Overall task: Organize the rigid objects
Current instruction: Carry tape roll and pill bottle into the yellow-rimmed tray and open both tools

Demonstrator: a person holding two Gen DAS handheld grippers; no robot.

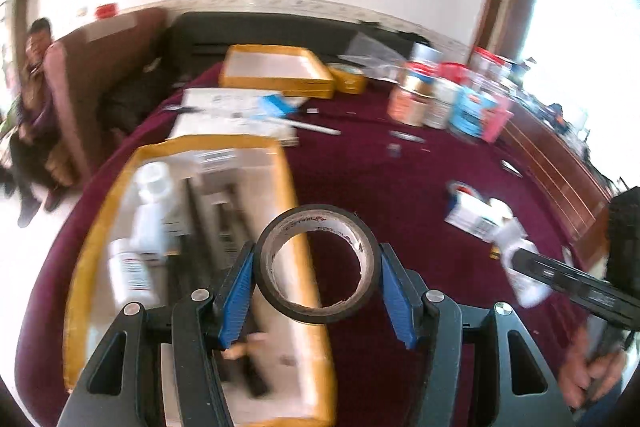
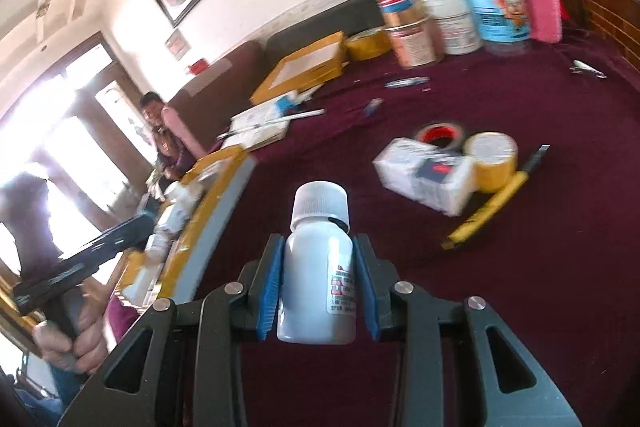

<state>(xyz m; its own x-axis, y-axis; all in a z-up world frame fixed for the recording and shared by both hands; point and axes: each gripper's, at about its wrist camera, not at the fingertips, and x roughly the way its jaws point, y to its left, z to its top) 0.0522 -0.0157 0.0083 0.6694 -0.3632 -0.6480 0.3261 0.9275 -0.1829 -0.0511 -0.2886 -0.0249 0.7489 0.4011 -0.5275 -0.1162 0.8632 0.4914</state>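
Observation:
My left gripper (image 1: 317, 269) is shut on a roll of black tape (image 1: 366, 241), held up over the right rim of a yellow-edged box (image 1: 290, 187). Inside that box lie white bottles (image 1: 154, 183) and other packs. My right gripper (image 2: 319, 277) is shut on a white pill bottle (image 2: 316, 267) with a ribbed white cap, upright between the blue pads (image 2: 269, 287), above the dark red tablecloth. The same bottle (image 1: 520, 267) shows at the right of the left wrist view. The box edge (image 2: 216, 211) lies to the left of the right gripper.
On the dark red cloth (image 2: 500, 307) lie a white carton (image 2: 426, 173), a red-cored tape roll (image 2: 440, 135), a yellow tape roll (image 2: 494, 159) and a yellow utility knife (image 2: 492, 207). Jars and cans (image 2: 460, 15) crowd the far side beside a second yellow box (image 1: 276, 71). A person (image 1: 34, 87) sits by the far left.

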